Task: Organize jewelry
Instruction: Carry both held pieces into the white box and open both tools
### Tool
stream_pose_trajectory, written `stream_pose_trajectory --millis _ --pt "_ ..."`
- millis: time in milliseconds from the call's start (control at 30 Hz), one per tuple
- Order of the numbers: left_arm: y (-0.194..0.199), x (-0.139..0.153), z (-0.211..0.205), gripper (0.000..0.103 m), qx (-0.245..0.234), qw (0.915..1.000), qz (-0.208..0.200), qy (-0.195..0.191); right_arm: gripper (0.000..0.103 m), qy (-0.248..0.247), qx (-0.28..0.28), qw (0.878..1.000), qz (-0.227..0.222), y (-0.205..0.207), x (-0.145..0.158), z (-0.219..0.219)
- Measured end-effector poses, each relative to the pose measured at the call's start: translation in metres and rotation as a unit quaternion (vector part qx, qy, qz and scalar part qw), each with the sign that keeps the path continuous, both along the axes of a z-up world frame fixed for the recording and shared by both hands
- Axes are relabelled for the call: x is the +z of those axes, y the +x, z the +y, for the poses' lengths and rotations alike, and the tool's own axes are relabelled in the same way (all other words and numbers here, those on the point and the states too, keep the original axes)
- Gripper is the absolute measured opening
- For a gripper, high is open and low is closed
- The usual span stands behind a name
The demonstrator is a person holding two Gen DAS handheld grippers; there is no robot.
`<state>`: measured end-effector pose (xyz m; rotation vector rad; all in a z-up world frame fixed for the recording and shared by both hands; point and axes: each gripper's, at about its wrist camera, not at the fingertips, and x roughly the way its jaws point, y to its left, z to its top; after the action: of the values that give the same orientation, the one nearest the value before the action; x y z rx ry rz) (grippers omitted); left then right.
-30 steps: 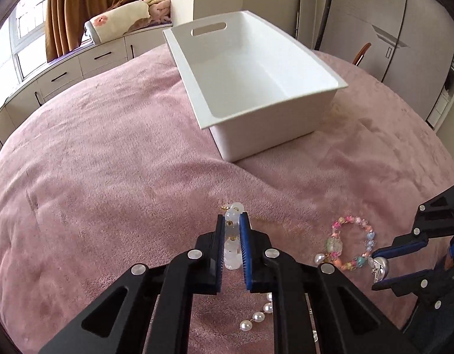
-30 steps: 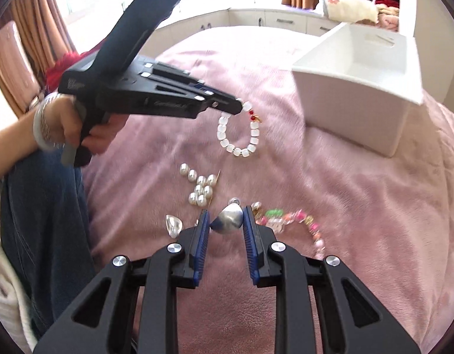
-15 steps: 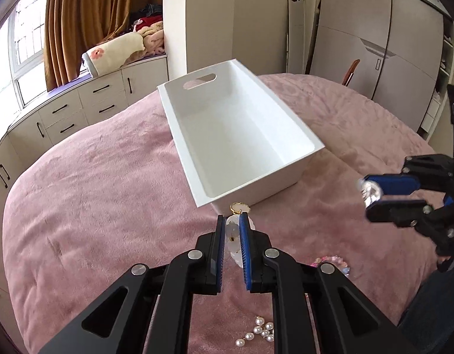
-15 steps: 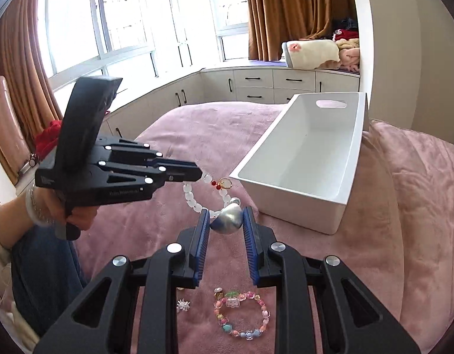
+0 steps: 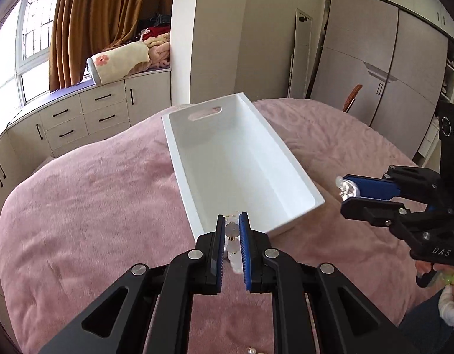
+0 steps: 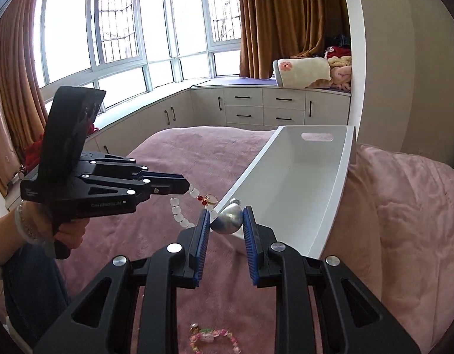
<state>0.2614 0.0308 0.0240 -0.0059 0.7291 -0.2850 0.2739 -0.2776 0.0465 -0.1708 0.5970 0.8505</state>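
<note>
Aloft, both claws (image 5: 231, 230) (image 6: 226, 224) seemingly loaded.

A bin (image 5: 241, 159) sits on the bed (image 5: 88, 206), bracelet (image 6: 212, 334) nearer.

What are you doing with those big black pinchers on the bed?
A person is tidying jewelry with a gripper in each hand. The left gripper pinches a white bead bracelet, and the right gripper pinches a silver pendant. Both are held up near the white bin, which looks empty. A colorful bracelet lies on the pink blanket.
</note>
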Motion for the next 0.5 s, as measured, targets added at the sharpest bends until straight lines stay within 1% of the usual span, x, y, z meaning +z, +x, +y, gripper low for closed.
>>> stream_pose_trajectory --millis 67,167,367,467,500 --pt "0.018 0.008 -0.008 0.015 0.0 1.0 -0.002 -0.006 0.024 -0.009 -0.014 1.0 -0.005 0.013 -0.002 0.006" --pt "0.043 0.01 -0.022 0.015 0.001 1.0 -0.006 0.003 0.024 -0.026 -0.041 0.999 -0.002 0.031 -0.014 0.012" --pt "0.069 -0.014 -0.041 0.015 0.003 1.0 0.007 -0.001 0.024 -0.031 -0.059 0.998 0.012 0.05 -0.042 0.011" --pt "0.074 -0.024 -0.05 0.015 0.001 0.9997 0.011 0.024 0.025 -0.029 -0.066 0.997 0.014 0.057 -0.046 0.009" --pt "0.075 -0.027 -0.051 0.016 0.002 0.9995 0.013 0.031 0.034 -0.031 -0.067 0.997 0.01 0.058 -0.046 0.009"
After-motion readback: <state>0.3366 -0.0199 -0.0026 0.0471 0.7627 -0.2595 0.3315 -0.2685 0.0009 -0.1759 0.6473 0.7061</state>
